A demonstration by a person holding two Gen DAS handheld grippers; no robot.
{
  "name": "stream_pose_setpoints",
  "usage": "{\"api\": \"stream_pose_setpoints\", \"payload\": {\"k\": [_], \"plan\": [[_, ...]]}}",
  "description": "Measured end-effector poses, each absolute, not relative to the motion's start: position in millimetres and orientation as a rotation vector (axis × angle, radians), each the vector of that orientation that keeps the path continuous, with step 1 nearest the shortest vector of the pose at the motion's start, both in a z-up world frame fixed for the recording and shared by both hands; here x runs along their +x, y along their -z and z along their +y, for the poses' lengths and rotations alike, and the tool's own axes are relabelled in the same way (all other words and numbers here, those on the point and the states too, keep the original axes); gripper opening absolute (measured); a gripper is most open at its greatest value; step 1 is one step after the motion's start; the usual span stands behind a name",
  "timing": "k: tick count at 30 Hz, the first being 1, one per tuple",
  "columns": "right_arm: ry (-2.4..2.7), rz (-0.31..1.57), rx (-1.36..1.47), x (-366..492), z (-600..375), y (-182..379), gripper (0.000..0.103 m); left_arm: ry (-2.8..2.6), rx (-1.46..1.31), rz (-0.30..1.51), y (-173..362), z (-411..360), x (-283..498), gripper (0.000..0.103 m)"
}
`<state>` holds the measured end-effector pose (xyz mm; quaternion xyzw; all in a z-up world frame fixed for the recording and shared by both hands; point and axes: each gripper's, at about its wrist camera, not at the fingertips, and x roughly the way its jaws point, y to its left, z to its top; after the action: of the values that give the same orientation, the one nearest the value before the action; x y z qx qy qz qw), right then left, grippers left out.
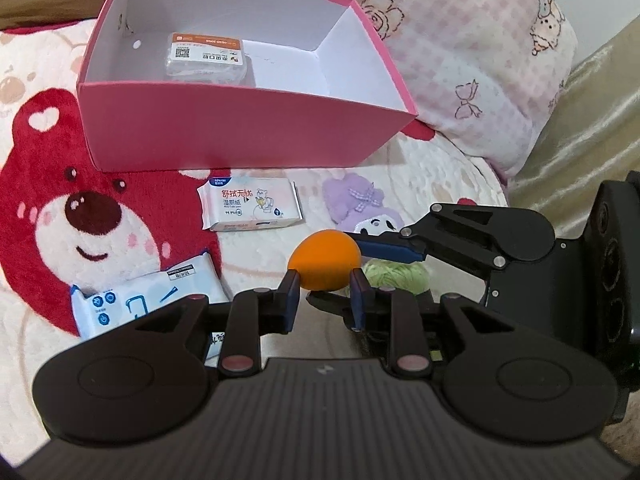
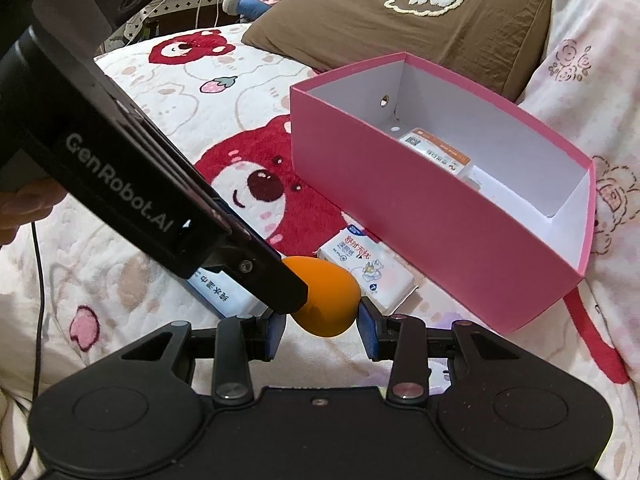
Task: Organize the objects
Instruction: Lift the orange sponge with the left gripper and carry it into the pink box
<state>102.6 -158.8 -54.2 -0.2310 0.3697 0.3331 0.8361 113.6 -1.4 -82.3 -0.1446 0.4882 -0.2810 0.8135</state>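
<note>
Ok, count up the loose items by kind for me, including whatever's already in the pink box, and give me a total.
Wipes packs: 2, pink-printed pack and blue pack, both on the blanket.
Labelled packet: 1, inside the pink box.
Orange egg-shaped sponge: 1, between both grippers' jaws.
Purple plush: 1.
Green yarn-like bundle: 1, partly hidden.
Total: 6

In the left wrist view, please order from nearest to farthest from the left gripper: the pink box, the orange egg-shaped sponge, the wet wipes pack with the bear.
1. orange sponge, between the left gripper fingers.
2. wet wipes pack, ahead, slightly left.
3. pink box, farthest, behind the pack.
</note>
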Motion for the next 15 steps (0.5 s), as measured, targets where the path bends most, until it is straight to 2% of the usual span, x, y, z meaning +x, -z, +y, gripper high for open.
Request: {"api": "stream_pose_setpoints", "payload": {"k": [7, 15], "plan": [[-0.682, 0.770, -0.422, 99, -159, 30, 0.044, 0.604, -0.239, 1.028, 51, 3, 111, 0.024], [-0.672, 0.799, -0.335, 107, -153, 15, 0.044, 0.567, -0.207, 1.106, 31, 7, 132, 0.024]]}}
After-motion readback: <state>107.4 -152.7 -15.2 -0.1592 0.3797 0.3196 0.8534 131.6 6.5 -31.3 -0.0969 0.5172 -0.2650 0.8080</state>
